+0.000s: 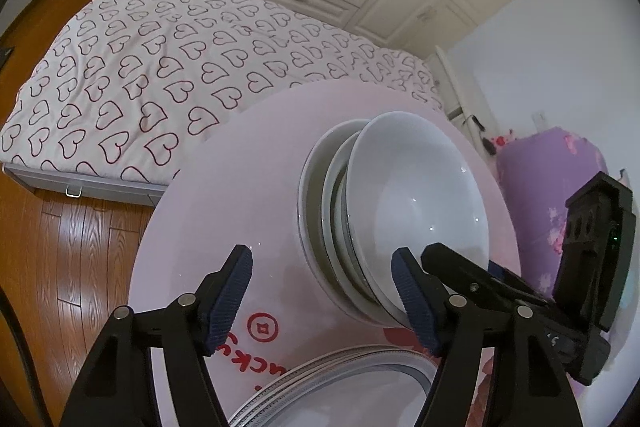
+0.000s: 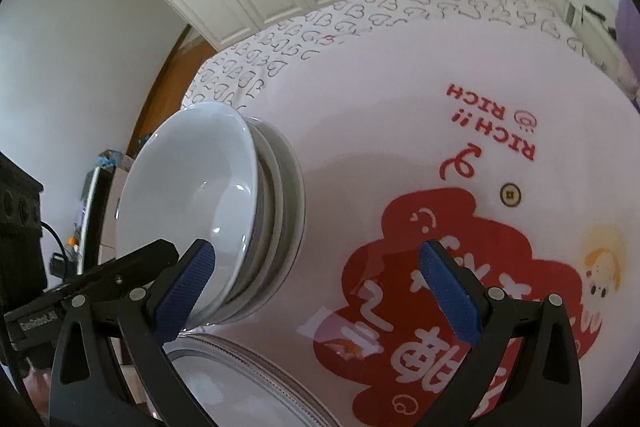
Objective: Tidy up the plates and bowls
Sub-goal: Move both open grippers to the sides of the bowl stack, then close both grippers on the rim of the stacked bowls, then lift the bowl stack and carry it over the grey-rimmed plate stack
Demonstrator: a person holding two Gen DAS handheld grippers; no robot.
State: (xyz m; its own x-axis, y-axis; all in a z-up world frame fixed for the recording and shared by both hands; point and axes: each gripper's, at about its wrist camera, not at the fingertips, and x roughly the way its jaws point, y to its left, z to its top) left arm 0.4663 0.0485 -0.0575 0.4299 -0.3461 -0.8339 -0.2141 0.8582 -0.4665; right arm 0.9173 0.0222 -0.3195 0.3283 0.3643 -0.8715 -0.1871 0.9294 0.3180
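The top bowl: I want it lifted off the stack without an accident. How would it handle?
The top bowl looks glazed and glossy, so probably slippery between the pads and breakable if dropped. It sits nested on the stack, so a sideways push might slide it or shift the bowls below. It is likely stiff and fairly heavy.

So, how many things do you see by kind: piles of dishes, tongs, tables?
Pile of white bowls: 1
Pile of plates with patterned rim: 1
Tongs: 2 (left tongs, right tongs)
Round table: 1
Total: 5
The number of pieces in each pile cannot be told.
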